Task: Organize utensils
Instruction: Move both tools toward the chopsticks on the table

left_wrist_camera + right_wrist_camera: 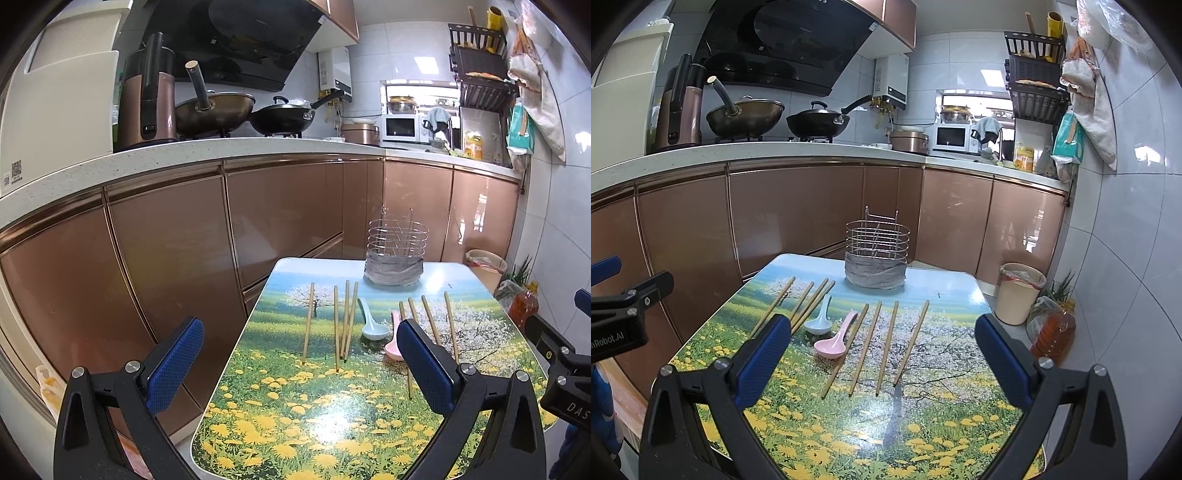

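A small table (923, 435) with a flower-meadow print holds several bamboo chopsticks in two groups, a left group (809, 304) and a right group (886, 347). A pale blue spoon (819, 320) and a pink spoon (834, 341) lie between them. An empty wire utensil holder (877, 254) with a grey wrapped base stands at the table's far edge. The same table (295, 424), holder (395, 251), blue spoon (371, 321) and left chopsticks (340, 325) show in the left wrist view. My left gripper (301, 363) and right gripper (882, 360) are both open and empty, held above the near part of the table.
Bronze cabinets (798, 214) and a white counter with woks run behind and left of the table. A beige waste bin (1019, 291) and an oil bottle (1052, 332) stand on the floor at the right, by the tiled wall.
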`<state>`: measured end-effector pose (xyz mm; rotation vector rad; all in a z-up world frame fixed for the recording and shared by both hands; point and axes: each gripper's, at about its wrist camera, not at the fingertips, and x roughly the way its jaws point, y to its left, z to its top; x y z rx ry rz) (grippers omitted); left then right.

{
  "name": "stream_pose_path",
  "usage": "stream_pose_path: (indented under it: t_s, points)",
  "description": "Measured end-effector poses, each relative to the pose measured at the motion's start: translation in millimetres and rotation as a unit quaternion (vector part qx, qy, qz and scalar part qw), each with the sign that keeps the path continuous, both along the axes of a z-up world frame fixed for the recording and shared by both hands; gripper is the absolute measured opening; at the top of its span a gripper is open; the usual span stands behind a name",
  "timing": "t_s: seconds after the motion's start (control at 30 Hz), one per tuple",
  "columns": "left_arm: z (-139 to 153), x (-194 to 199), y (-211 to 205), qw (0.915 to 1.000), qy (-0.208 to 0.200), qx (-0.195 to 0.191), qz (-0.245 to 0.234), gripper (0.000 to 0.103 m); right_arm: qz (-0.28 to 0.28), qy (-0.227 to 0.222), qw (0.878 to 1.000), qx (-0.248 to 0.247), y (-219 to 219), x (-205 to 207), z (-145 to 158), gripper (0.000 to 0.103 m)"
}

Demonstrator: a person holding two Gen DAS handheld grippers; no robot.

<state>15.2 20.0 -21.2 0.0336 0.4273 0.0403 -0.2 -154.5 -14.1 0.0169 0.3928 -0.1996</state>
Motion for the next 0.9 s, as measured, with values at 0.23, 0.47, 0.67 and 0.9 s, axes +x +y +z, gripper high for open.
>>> stream_pose_path:
  t_s: [0.23,0.47,0.67,0.9]
  points:
    - [-0.5,4.9,-5.8,1.0,0.0,-0.003,0.002,0.103,-0.005,0.01,1.0,0.003,-6.4,4.8,-0.1,0.101]
    - [-2.5,11.8,-11.9,1.0,0.0,0.002,0.005,0.103,-0.015,0.025,0.999,0.012,-17.1,13.2,-4.4,0.101]
    - [-5.5,18.8,-18.7,1.0,0.005,0.003,0.0,0.103,-0.023,0.038,0.999,0.015,-24.8,18.4,-9.5,0.101]
    - [-6.5,25.9,-25.2,0.9999,0.011,-0.001,-0.008,0.103,-0.027,0.046,0.998,0.014,-29.0,25.3,-12.2,0.101]
